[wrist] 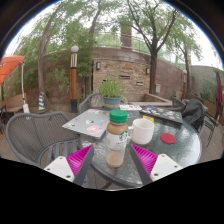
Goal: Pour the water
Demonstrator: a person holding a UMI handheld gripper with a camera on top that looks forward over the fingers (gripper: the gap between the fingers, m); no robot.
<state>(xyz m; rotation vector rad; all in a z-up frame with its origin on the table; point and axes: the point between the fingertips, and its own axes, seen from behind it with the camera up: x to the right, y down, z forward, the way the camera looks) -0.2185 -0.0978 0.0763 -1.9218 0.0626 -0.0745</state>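
Bottle [117, 139] upright between open jaws, gaps either side, gripper [112, 158].

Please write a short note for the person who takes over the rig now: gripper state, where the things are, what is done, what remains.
Gripper: open; the bottle with the green cap stands between the fingers on the glass table, seemingly not yet clamped.
White cup: upright on the table, just beyond the bottle.
Red lid: flat on the table, beside the cup.
Done: approach to the bottle.
Left: close on the bottle, lift, pour water into the cup. Whether the cap is loose cannot be told.
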